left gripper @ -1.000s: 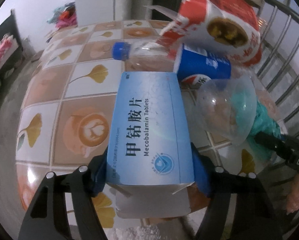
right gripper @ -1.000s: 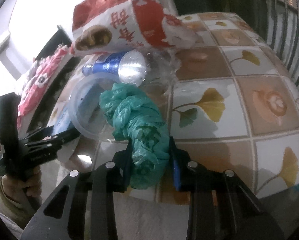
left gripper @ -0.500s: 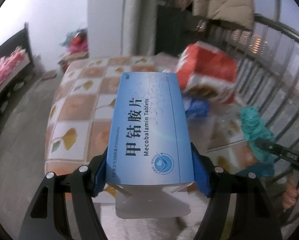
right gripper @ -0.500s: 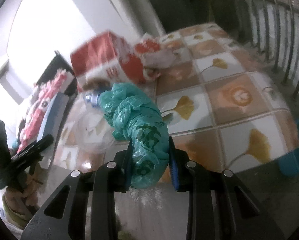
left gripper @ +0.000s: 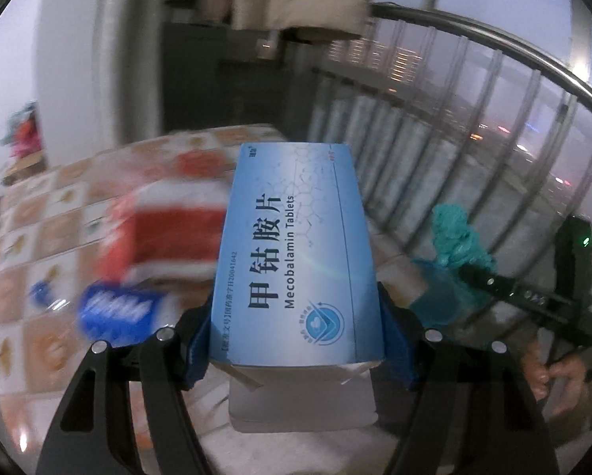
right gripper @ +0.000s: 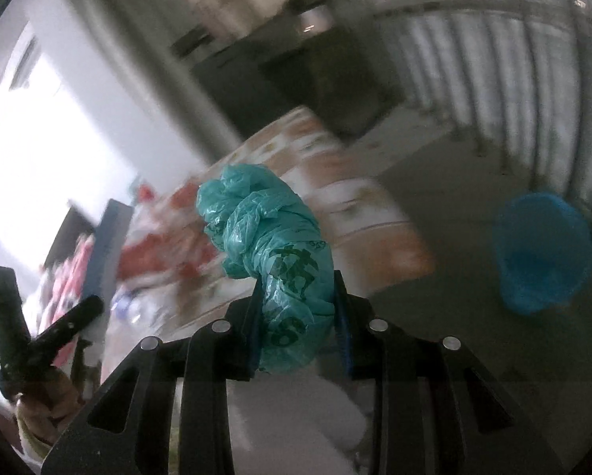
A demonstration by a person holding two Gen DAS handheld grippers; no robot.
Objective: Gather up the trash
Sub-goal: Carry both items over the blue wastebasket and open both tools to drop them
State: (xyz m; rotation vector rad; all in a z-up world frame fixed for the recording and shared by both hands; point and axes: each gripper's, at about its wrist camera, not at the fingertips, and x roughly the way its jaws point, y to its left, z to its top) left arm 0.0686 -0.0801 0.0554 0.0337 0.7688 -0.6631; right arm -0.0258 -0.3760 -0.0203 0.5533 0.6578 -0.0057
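Observation:
My left gripper (left gripper: 296, 336) is shut on a light blue tablet box (left gripper: 296, 253), held lengthwise between the blue pads, above the near edge of the tiled table (left gripper: 30, 237). My right gripper (right gripper: 299, 316) is shut on a crumpled teal plastic bag (right gripper: 272, 245); the same teal plastic bag (left gripper: 452, 237) shows at the right of the left wrist view. On the table behind lie a blurred red and white snack bag (left gripper: 169, 233) and a plastic bottle with a blue label (left gripper: 117, 308). A blue bin (right gripper: 541, 253) stands on the floor at the right of the right wrist view.
A metal railing (left gripper: 474, 111) runs along the right side behind the table. A person's hand (left gripper: 553, 380) grips the right tool's handle. A dark cabinet (right gripper: 315, 79) stands beyond the table. The grey floor (right gripper: 434, 182) lies between the table and the bin.
Both grippers have lifted and pulled back from the table with their loads, swinging right. The table and its trash now look smaller and farther. The blue bin has come into the right wrist view.

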